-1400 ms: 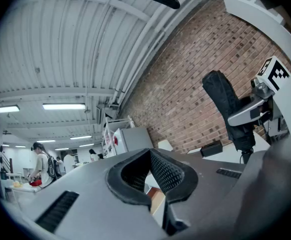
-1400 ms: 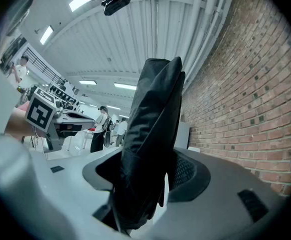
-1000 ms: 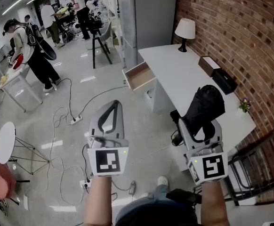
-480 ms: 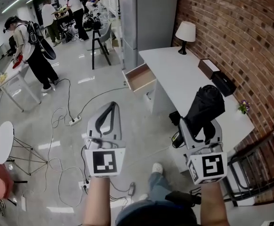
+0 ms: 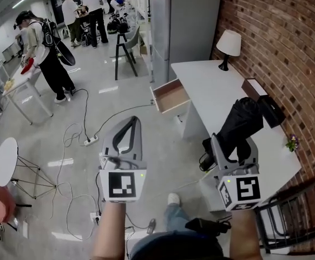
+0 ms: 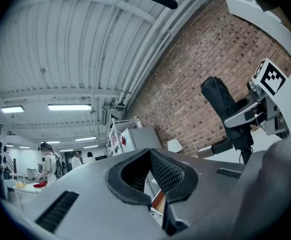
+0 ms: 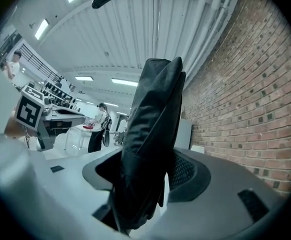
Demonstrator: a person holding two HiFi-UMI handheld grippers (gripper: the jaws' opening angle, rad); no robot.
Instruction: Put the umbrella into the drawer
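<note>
A black folded umbrella [image 5: 243,124] stands upright in my right gripper [image 5: 234,148], whose jaws are shut on its lower part. In the right gripper view the umbrella [image 7: 151,129] fills the gap between the pads and rises above them. My left gripper [image 5: 129,131] is held level at the left, shut with nothing in it. The left gripper view shows its pads [image 6: 170,171] meeting at the tips. The open drawer [image 5: 170,95], wood-lined and with nothing in it, sticks out of the white desk [image 5: 211,85] ahead, between the two grippers and farther away.
A lamp [image 5: 229,43] and a black box [image 5: 270,110] stand on the desk along the brick wall. Cables and a power strip [image 5: 91,140] lie on the floor. A round white stool [image 5: 6,161] is at the left. People [image 5: 44,53] work at tables far back.
I have walked forward: the desk and its open drawer have slid right and a little down in the head view. Both grippers keep their pose, with the umbrella still held.
</note>
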